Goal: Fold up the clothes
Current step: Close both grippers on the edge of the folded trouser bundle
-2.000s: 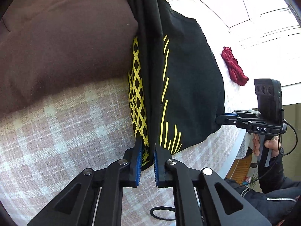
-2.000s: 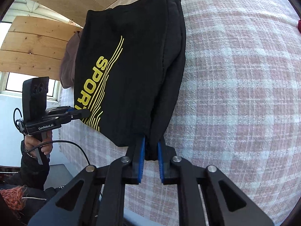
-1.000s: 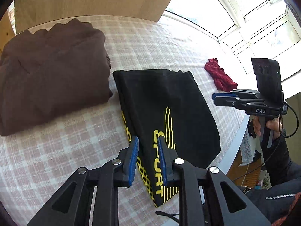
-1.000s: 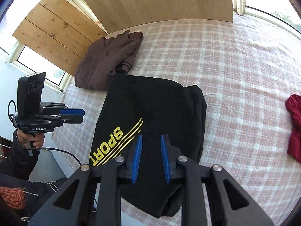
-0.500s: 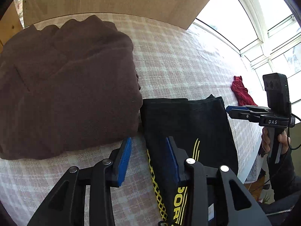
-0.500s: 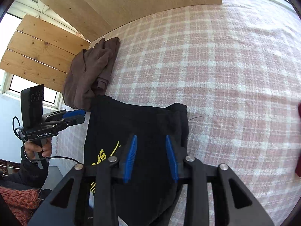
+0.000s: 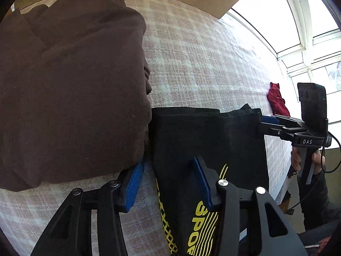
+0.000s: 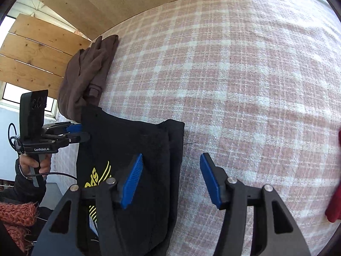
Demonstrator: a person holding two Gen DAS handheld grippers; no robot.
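Left wrist view: looking down along the left gripper (image 7: 168,183), black arms tipped with blue ribbed pads (image 7: 134,183). Jaws opening, standing well apart, pressing on nothing. Between them, the left edge of a folded black T-shirt with yellow lettering and stripes (image 7: 204,140), lying flat on a pink and white checked tablecloth (image 7: 202,55) covering the table. One pad over bare cloth just beside the shirt's edge, close under a heaped dark brown garment (image 7: 70,89); the other pad over the black fabric. Brown garment touching the black T-shirt's far left corner. Further right, the right gripper (image 7: 266,121) seen from the side at the shirt's far right corner, held by a hand (image 7: 307,160) in a dark sleeve. Beyond it, a small crumpled red cloth (image 7: 277,102) near the table's edge, well apart from the shirt, below bright windows.

Right wrist view: right gripper (image 8: 170,177) also opening, jaws wide, nothing pinched. Left pad over the black T-shirt (image 8: 132,149), right pad over bare checked tablecloth (image 8: 245,85), the shirt's folded right edge between them. Yellow print partly hidden behind the gripper arm. Left gripper (image 8: 83,132) at the shirt's opposite edge, gripped by a hand (image 8: 34,164) with a cable trailing from it. Brown garment (image 8: 85,79) bunched just behind the shirt, beside pale wooden boards. Red cloth (image 8: 334,202) blurred at the far right edge of the picture.
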